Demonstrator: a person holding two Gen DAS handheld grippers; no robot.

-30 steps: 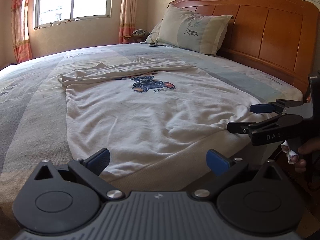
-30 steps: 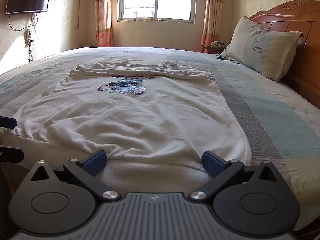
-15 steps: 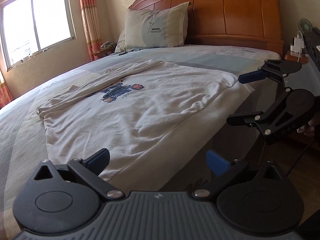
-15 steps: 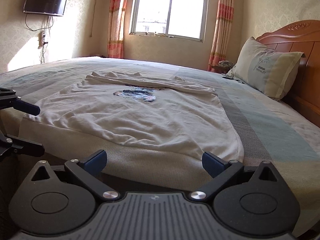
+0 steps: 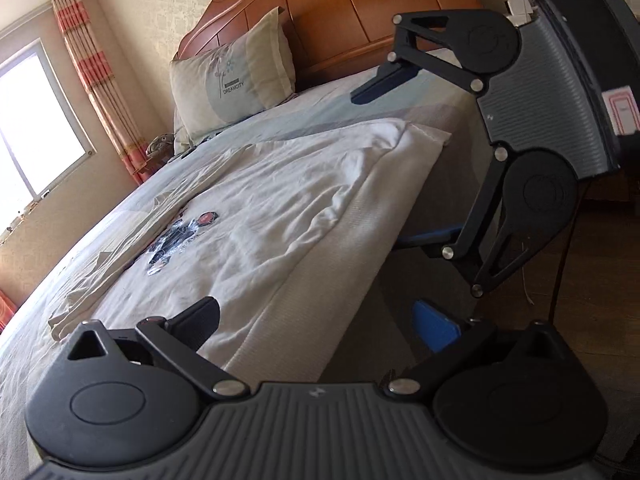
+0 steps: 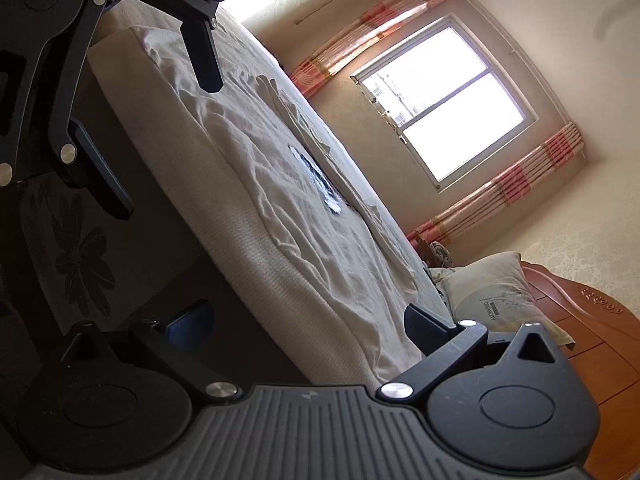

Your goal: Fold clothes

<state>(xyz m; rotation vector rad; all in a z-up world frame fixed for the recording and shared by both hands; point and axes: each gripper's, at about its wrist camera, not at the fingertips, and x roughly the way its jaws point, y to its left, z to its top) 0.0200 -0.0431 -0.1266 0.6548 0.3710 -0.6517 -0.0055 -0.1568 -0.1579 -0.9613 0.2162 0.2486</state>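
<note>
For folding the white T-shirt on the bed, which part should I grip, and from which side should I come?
Grip the white T-shirt at its hem corners, coming from the bed's near side edge. The hem lies along that edge, nearest both open hand-held grippers, left and right. Each corner lies flat, so slide one finger under it and one over.

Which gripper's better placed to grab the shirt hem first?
Roughly even, slight edge left. The left gripper has one finger over the shirt hem at the bed edge; the right gripper likewise straddles its corner. Both open.
</note>
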